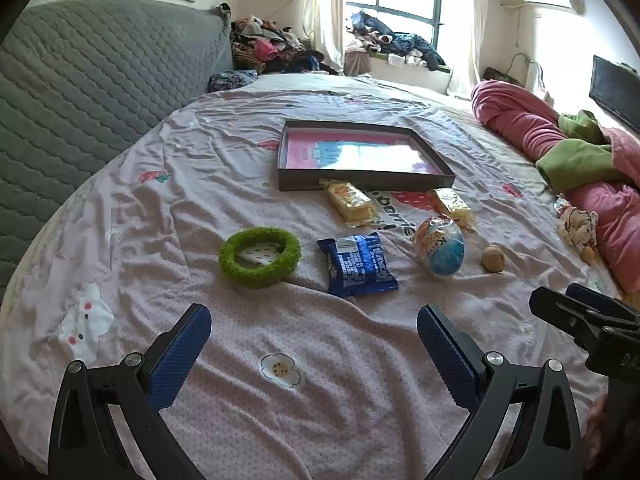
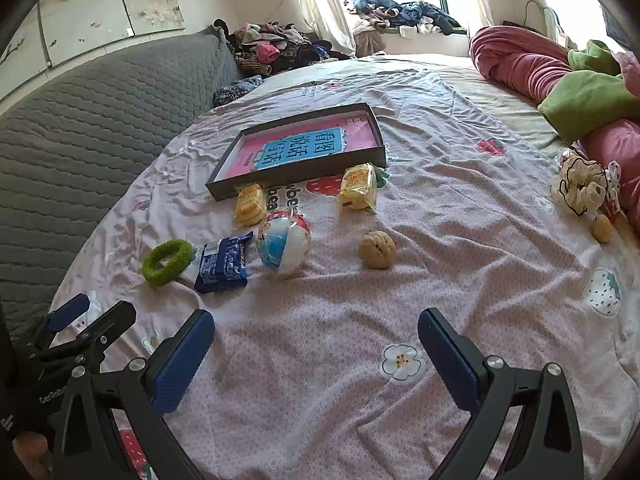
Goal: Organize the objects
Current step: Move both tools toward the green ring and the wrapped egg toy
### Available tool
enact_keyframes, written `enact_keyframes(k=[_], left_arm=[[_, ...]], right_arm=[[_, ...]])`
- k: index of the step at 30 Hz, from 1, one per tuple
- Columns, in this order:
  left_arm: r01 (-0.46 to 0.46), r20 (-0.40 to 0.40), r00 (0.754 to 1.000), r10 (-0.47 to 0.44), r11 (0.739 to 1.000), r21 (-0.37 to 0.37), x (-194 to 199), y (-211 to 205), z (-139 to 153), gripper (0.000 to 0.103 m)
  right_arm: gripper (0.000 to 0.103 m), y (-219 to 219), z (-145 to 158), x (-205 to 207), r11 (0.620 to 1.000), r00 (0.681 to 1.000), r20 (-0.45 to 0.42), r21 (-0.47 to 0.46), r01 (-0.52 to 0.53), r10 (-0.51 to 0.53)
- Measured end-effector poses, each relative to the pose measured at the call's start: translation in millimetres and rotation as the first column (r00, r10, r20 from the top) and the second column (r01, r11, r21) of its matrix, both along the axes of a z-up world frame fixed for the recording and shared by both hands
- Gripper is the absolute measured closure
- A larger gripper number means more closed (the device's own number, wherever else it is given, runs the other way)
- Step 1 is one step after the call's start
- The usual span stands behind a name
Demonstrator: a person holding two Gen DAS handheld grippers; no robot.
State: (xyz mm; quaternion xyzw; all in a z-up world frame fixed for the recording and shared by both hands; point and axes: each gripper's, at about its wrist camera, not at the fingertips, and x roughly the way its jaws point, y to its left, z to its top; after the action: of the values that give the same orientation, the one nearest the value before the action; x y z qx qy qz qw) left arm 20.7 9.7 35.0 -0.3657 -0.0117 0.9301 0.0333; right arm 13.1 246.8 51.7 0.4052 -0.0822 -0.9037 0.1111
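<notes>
Two grippers hang over the near edge of the bed with nothing between their blue textured pads: the left gripper (image 1: 314, 344) and the right gripper (image 2: 316, 346) both stand wide apart, tilted down at the pink patterned bedsheet (image 1: 320, 420).

Just beyond them lies a loose row of small things, none yet gathered. From the left: a fuzzy green fabric ring (image 1: 259, 257), a blue foil snack packet (image 1: 357, 265) just beside it, a round clear-wrapped blue-and-white ball-shaped treat (image 1: 439, 249), and a tan walnut (image 2: 377, 249) a little apart to the right. Behind these sit two yellow wrapped biscuit packs (image 1: 352, 203), the left one with its far end touching or tucked against the front wall of the tray, the other (image 2: 359, 186) near the tray's front right corner.

Farther on rests the shallow dark cardboard tray (image 1: 288, 152), holding only a pink-and-blue printed card or book flat on its floor. None of the small items is inside it.

At the far right, a second walnut (image 2: 602, 228) and a cream scrunchie-like item (image 2: 580, 186) lie by the rolled red and green blanket (image 2: 552, 68).

By my reading the tidying has not started: if the tray is the destination, every piece is left to move, and the nearest candidates are the ring and the blue packet.
</notes>
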Motion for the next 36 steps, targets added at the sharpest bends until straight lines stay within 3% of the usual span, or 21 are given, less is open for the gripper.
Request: enact_keyframes(k=[11,20,36], left_arm=[[-0.024,-0.018,1.000,0.024,0.999,0.024,3,-10,5,0.000],[-0.033,-0.026,0.999,0.033,0.999,-0.006,6,-10,11,0.000],[-0.057,-0.050,0.997,0.057,0.998,0.003,10,-16,23,0.000]], right_arm=[[0.000,-8,9,5,1.000,0.999,-0.031,0.014,-0.022,0.022],[0.000,-21,24,11,0.998,0.996,-0.063,0.026,-0.053,0.055],[0.000,-28,33,16,0.997,0.994,-0.078,0.038,-0.073,0.076]])
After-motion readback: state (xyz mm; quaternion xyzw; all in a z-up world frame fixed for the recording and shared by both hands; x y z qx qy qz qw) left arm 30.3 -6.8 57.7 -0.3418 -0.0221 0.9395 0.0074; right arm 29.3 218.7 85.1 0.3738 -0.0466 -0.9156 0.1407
